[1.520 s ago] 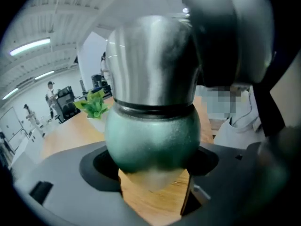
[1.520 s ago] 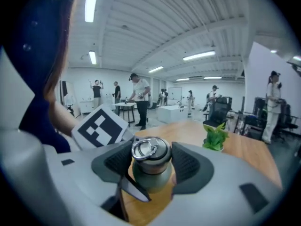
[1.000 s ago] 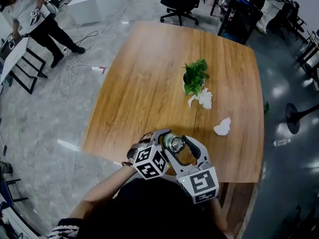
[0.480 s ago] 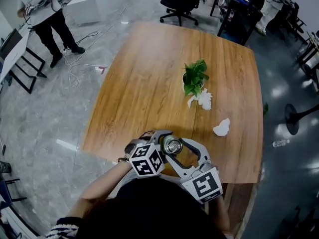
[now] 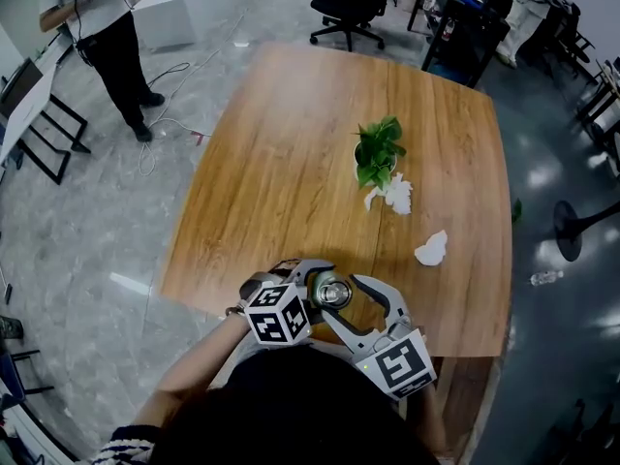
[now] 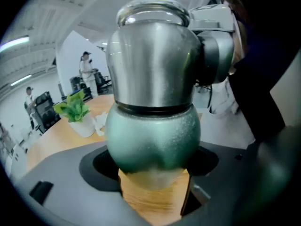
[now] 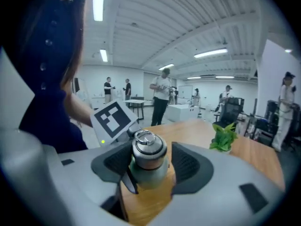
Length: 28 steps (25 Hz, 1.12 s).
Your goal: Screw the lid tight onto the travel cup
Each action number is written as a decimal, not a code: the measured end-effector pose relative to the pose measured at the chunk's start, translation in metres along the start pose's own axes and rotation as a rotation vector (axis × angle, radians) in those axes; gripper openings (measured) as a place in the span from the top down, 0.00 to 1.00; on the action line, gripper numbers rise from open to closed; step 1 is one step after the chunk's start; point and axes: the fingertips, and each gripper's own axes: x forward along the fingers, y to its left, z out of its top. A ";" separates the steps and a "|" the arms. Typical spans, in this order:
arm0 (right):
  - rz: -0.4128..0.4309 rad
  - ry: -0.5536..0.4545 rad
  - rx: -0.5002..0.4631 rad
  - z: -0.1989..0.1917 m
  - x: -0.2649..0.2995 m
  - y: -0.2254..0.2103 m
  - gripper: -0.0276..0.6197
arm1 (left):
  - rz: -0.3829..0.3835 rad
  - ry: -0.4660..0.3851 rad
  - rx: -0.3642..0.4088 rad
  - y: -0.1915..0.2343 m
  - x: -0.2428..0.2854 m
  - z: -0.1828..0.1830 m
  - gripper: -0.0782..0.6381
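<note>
Our left gripper [image 6: 153, 166] clamped the travel cup [image 6: 153, 131] at the table's [image 5: 291, 163] six o'clock edge — anchoring it against twisting. Our right gripper [image 7: 149, 168] straddled the lid [image 7: 148, 147], jaws parted.

Open-plan office or lab workspace. Wheeled office chairs [image 5: 351, 3], white desks [image 5: 182, 10], cables [image 5: 160, 124] across a grey polished floor [image 5: 77, 221], strip ceiling lights [image 7: 212, 53]. Several people [image 7: 161, 98] stand among the workstations.
</note>
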 end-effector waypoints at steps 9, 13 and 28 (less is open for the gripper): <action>-0.257 -0.088 0.144 0.010 0.010 -0.018 0.56 | 0.195 -0.023 -0.188 0.024 0.003 0.003 0.36; -0.083 -0.038 0.080 0.005 0.009 -0.003 0.56 | 0.108 -0.040 -0.157 0.016 0.000 0.002 0.36; -0.150 -0.014 0.155 -0.008 0.014 -0.010 0.56 | 0.132 -0.012 -0.156 0.018 0.002 -0.002 0.36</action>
